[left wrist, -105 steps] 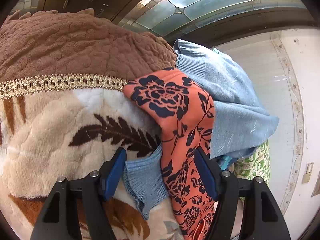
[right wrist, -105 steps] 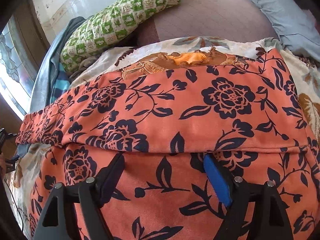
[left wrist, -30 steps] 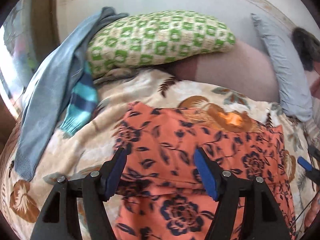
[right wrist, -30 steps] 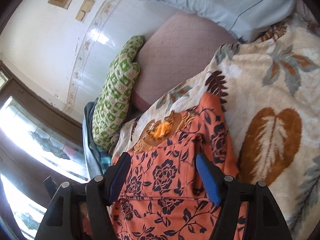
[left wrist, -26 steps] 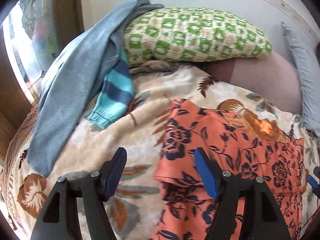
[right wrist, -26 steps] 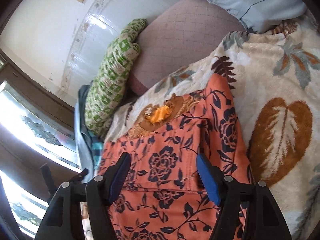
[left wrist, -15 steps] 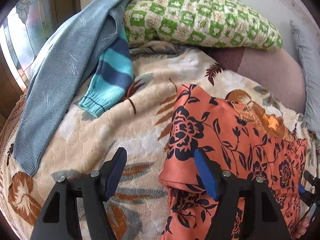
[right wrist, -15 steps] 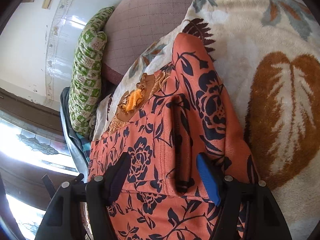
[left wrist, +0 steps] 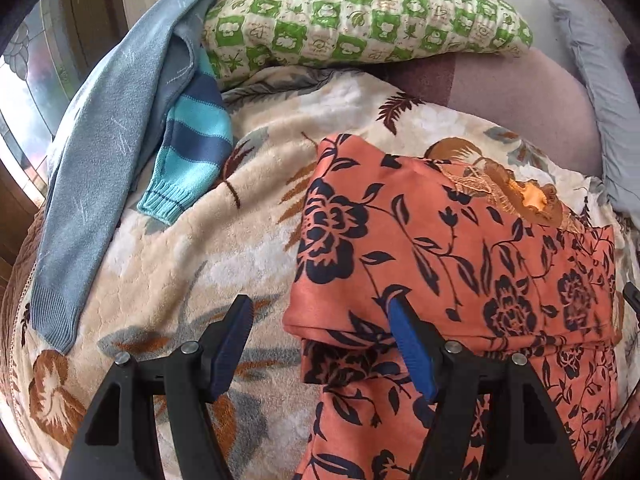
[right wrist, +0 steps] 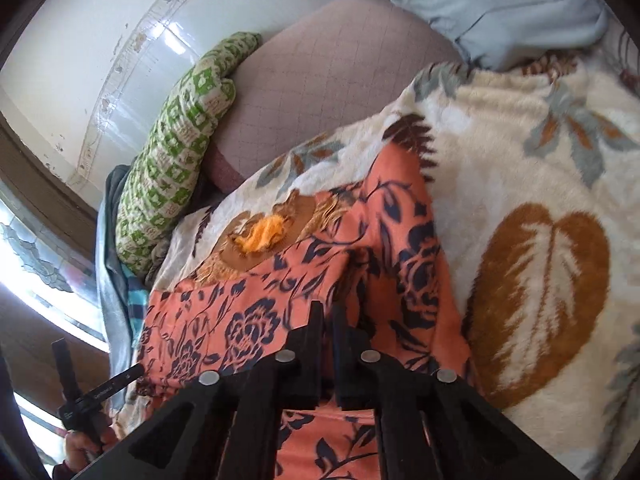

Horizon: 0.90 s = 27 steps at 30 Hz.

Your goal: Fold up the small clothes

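1. A bed covered by a cream leaf-print blanket (left wrist: 256,248) fills both views; a green checked pillow (left wrist: 360,12) lies along the wall, and a grey-blue sweater (left wrist: 108,128) with a striped sleeve (left wrist: 192,152) sits toward the window.
2. The orange floral garment (left wrist: 460,248) lies spread on the blanket, its near hem already doubled over itself.
3. The right gripper (right wrist: 326,312), gaping a second ago, has now clamped its jaws together on a fold of the garment at its right side. I judge this the start of the next fold.
4. The left gripper (left wrist: 320,320) has dropped closer to the garment's left corner; its jaws remain apart, one finger on the cloth, nothing pinched.
5. Bare blanket lies left and right of the garment, giving room to swing a fold; the sweater's cuff is near the left edge.
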Motion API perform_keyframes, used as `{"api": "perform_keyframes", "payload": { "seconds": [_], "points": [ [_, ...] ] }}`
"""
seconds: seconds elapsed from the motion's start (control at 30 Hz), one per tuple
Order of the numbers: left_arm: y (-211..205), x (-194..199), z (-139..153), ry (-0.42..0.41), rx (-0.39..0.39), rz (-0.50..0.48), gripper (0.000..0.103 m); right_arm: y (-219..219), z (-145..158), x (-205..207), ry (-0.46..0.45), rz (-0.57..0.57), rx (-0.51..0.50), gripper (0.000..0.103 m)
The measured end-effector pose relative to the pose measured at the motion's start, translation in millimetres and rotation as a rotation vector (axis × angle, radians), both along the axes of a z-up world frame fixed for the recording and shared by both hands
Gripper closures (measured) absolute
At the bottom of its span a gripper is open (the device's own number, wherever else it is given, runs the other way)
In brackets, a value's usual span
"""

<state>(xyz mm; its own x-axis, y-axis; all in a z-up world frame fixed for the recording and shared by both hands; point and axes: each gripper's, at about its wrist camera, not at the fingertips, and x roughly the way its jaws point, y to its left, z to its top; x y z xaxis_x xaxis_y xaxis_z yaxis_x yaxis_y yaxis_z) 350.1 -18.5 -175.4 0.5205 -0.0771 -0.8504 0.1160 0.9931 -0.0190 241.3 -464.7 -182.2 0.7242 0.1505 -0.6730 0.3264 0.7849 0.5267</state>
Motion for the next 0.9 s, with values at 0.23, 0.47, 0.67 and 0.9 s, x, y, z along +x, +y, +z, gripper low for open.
{"api": "perform_keyframes", "payload": {
  "seconds": [0.23, 0.47, 0.67, 0.9],
  "points": [
    [-2, -3, 8, -0.018, 0.008, -0.013, 0.032, -42, -38, 1, 0.055, 0.002, 0.413, 0.095],
    [6, 6, -8, 0.012, 0.009, 0.026, 0.032, -13, -50, 15, 0.110, 0.087, 0.456, 0.025],
    [7, 9, -23, 0.040, 0.025, 0.012, 0.032, -1, -51, 18, 0.074, 0.097, 0.426, 0.024],
    [9, 10, -21, 0.047, -0.002, -0.042, 0.047, 33, -52, 34, 0.134, 0.136, 0.228, 0.085]
  ]
}}
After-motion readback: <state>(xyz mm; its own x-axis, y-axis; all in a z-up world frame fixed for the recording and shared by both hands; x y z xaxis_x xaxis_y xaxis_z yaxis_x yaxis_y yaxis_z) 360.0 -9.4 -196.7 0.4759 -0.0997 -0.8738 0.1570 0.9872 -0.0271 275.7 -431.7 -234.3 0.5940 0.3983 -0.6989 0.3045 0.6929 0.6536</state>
